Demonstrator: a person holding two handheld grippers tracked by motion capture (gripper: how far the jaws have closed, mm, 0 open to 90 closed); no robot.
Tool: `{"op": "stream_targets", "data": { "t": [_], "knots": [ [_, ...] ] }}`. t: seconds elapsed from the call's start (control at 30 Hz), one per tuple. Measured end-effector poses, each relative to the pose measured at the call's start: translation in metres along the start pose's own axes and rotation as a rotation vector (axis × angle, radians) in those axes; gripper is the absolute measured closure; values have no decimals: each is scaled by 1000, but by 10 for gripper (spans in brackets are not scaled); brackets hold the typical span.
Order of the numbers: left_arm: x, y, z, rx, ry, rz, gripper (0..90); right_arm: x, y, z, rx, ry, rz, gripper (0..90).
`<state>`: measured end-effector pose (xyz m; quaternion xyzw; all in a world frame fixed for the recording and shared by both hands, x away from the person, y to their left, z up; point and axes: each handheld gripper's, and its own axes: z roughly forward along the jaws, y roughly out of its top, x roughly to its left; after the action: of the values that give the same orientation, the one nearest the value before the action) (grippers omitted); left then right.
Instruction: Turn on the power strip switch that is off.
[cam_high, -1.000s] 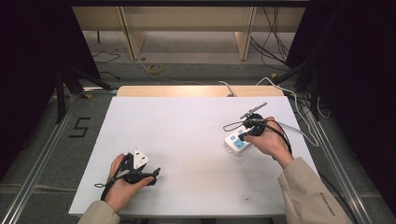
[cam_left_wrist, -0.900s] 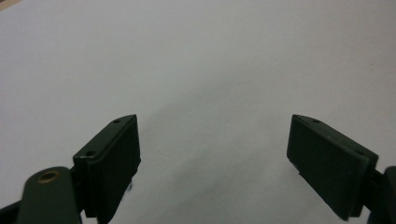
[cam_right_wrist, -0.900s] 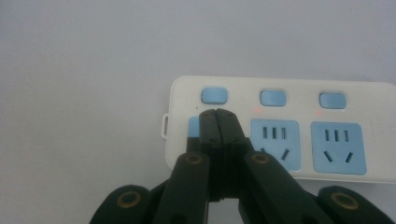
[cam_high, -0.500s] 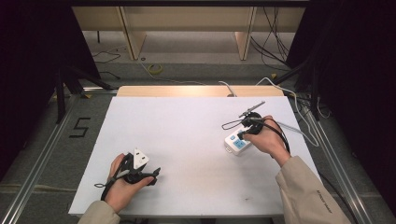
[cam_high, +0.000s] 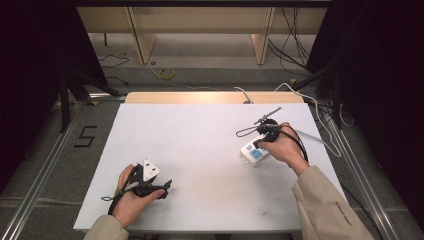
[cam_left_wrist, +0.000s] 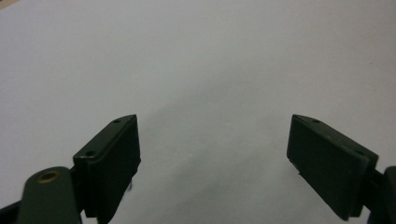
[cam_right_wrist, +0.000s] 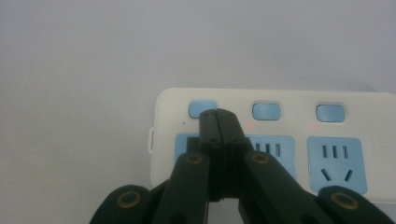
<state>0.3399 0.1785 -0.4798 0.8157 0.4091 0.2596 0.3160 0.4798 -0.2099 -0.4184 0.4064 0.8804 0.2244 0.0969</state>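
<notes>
A white power strip (cam_high: 251, 156) with blue sockets and blue buttons lies on the right part of the white table (cam_high: 200, 145). My right gripper (cam_high: 258, 145) is shut with nothing between its jaws. In the right gripper view its tips (cam_right_wrist: 218, 114) lie over the lower right edge of the leftmost blue button (cam_right_wrist: 198, 108) of the strip (cam_right_wrist: 289, 100). Small red lights glow beside the middle button (cam_right_wrist: 266, 111) and the right button (cam_right_wrist: 330, 113); the dot by the left button looks dark. My left gripper (cam_high: 164, 188) rests near the front left of the table, open, nothing between its jaws (cam_left_wrist: 215, 154).
A white cable (cam_high: 310, 135) runs from the strip off the table's right edge. A wooden strip (cam_high: 215, 97) borders the far edge. Metal rails (cam_high: 45, 165) flank the table, and loose cables lie on the floor beyond.
The right hand has shifted slightly to the left over the power strip. The left hand has kept still.
</notes>
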Motion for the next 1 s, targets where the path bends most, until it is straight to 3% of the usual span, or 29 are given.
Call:
{"op": "stream_targets", "data": {
  "t": [1.0],
  "knots": [
    [0,0,0,-1,-1,3,172,-6,8,16,26,12,25,900]
  ]
}}
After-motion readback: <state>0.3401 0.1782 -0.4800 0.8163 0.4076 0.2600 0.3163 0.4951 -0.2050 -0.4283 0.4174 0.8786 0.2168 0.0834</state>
